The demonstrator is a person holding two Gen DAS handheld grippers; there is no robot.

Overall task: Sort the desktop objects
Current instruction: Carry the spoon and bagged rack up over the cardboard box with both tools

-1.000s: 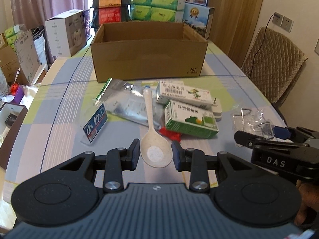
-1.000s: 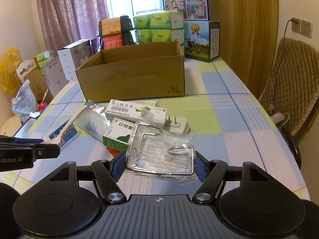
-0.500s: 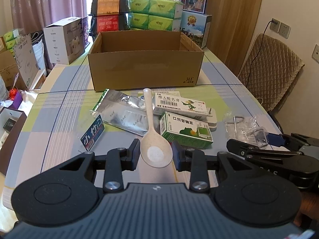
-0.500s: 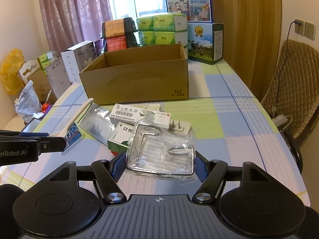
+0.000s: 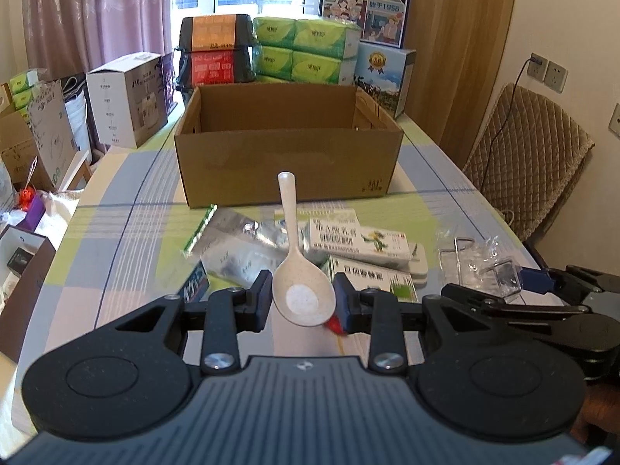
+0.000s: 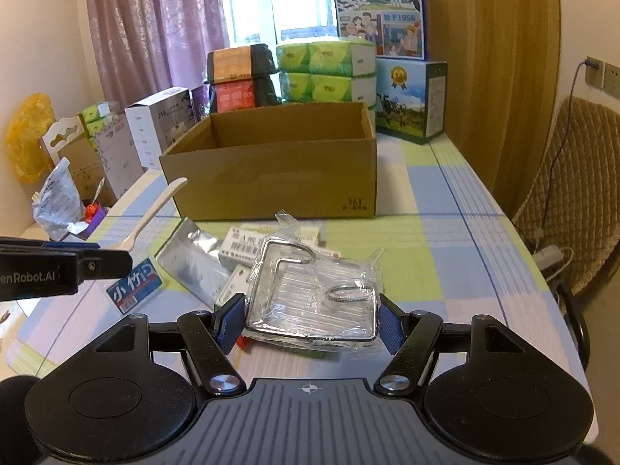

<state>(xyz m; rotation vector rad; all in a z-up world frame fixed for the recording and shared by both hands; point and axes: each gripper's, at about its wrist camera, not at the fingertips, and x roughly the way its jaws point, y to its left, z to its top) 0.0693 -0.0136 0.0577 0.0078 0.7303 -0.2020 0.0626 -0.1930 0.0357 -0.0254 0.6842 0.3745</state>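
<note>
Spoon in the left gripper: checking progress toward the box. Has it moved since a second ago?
Yes. The spoon has risen and come nearer the cardboard box; its handle tip now overlaps the box's front.

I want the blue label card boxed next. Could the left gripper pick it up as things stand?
Probably not yet: the left gripper is shut on the spoon. The blue label card lies uncovered on the table near it, so the way looks free once the spoon is dropped.

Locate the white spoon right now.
The white spoon is clamped by its bowl in the left tongs, handle pointing toward the cardboard box, above the medicine boxes.
</note>
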